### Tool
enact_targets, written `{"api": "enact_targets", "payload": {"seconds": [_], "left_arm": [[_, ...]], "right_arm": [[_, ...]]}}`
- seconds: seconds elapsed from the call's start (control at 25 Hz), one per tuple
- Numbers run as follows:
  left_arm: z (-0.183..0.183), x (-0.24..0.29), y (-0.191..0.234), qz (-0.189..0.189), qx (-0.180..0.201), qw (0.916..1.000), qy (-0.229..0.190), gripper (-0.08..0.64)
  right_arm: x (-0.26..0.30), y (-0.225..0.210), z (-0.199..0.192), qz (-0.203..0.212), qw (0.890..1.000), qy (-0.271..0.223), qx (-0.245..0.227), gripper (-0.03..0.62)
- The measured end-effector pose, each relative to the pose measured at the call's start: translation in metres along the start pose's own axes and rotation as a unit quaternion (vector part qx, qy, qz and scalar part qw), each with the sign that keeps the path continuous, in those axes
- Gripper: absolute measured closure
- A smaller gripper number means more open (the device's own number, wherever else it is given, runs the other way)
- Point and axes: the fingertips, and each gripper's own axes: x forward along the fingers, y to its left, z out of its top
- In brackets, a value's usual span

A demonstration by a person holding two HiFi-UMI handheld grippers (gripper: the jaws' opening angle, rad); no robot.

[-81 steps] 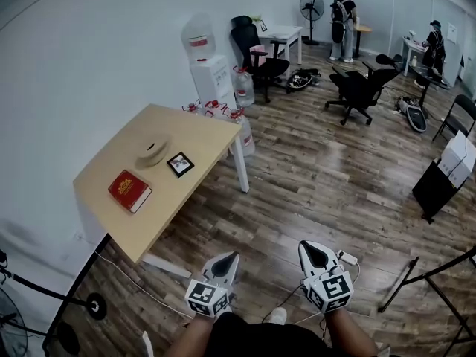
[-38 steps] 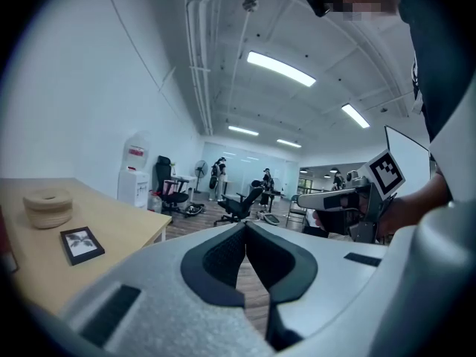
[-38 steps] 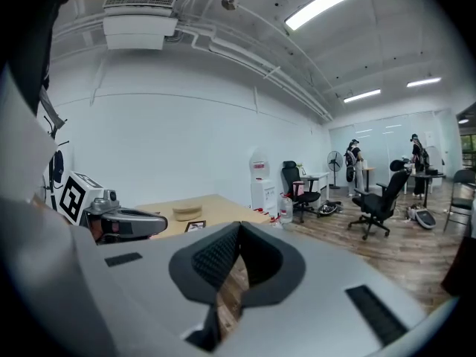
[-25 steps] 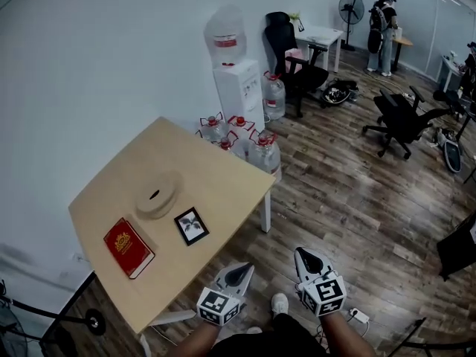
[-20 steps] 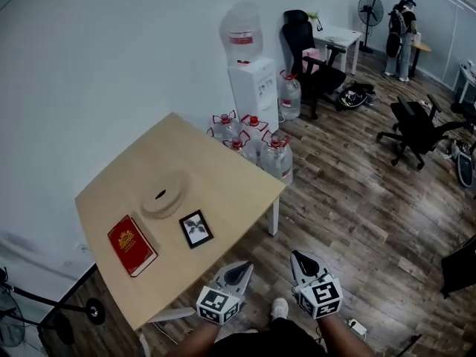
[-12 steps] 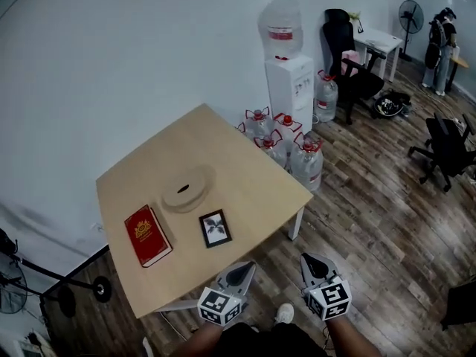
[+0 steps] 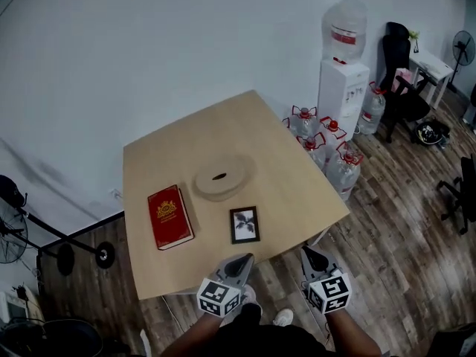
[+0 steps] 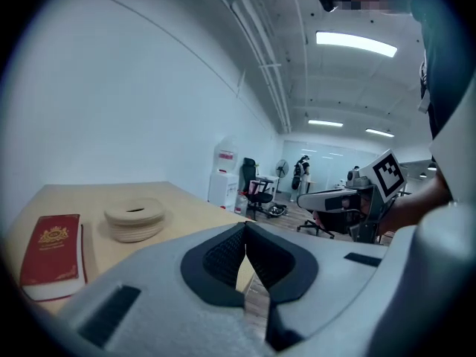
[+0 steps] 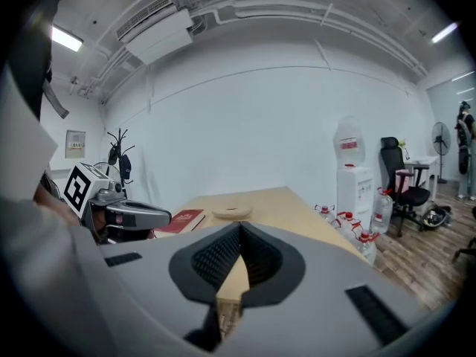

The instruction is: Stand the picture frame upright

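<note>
Lying flat on a wooden table [image 7: 297,177], the picture frame [image 7: 245,224] faces left gripper [image 7: 245,258] and right gripper [image 7: 306,251], fingers [image 8: 223,255] together.

Cool, even indoor light, with strong fisheye bend

Ceiling light strips [image 8: 355,43] glare white in the left gripper view, and the pale wall and wooden table [image 7: 282,162] are lit flatly. The head view dims toward its corners. Both gripper views curve hard inside black rims. Up close, the left gripper [image 8: 245,227] and right gripper [image 9: 239,229] look soft and slightly out of focus.
</note>
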Motion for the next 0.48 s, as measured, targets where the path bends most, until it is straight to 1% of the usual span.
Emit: {"api": "enact_targets", "payload": {"seconds": [0.16,0.28,0.48], "left_arm": [[0.012,-0.006,0.044,0.012,0.002,0.9999,-0.008,0.557],[0.022,-0.008,0.083,0.025,-0.001,0.9996,-0.014,0.557],[0.029,-0.01,0.133,0.033,-0.008,0.9992,-0.022,0.557]], "right_arm": [[0.041,0.011,0.014,0.007,1.0,0.006,-0.009,0.583],[0.074,0.018,0.024,0.011,1.0,0.001,-0.013,0.583],[0.123,0.031,0.026,0.016,1.0,0.019,-0.015,0.583]]}}
